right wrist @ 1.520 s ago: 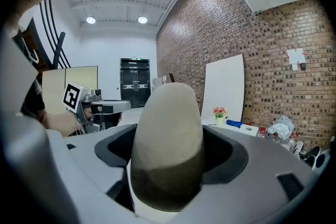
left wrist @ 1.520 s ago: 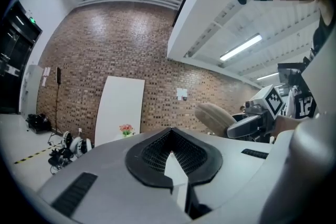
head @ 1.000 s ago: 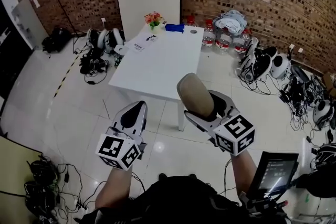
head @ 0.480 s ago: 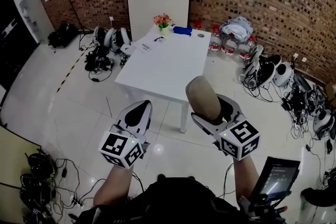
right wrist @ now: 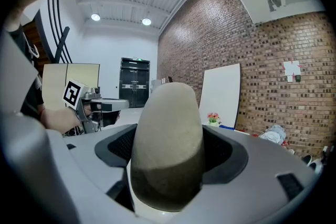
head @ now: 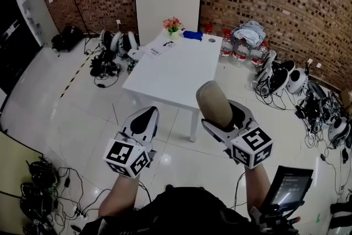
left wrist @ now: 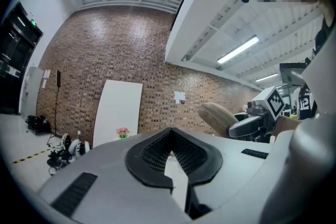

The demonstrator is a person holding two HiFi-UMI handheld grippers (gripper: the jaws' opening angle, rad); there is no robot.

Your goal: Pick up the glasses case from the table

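The glasses case (head: 213,103) is a beige oval pouch, upright between the jaws of my right gripper (head: 221,117), which is shut on it, held in the air over the floor well short of the white table (head: 176,71). In the right gripper view the glasses case (right wrist: 168,139) fills the middle and hides the right gripper's (right wrist: 169,165) jaw tips. My left gripper (head: 144,113) hangs beside it at the left, jaws together with nothing in them. From the left gripper view its own jaws meet at the left gripper (left wrist: 171,155), with the glasses case (left wrist: 217,117) off to the right.
On the table's far end stand a small flower pot (head: 172,25), a blue object (head: 192,35) and a card (head: 155,52). Water bottles (head: 235,48), headsets (head: 280,75) and cables (head: 102,66) lie on the floor around it. A screen (head: 288,186) sits at my lower right.
The head view has shifted a little, so the table sits slightly lower and to the right. Both grippers hold nearly still; the case stays in the right one.
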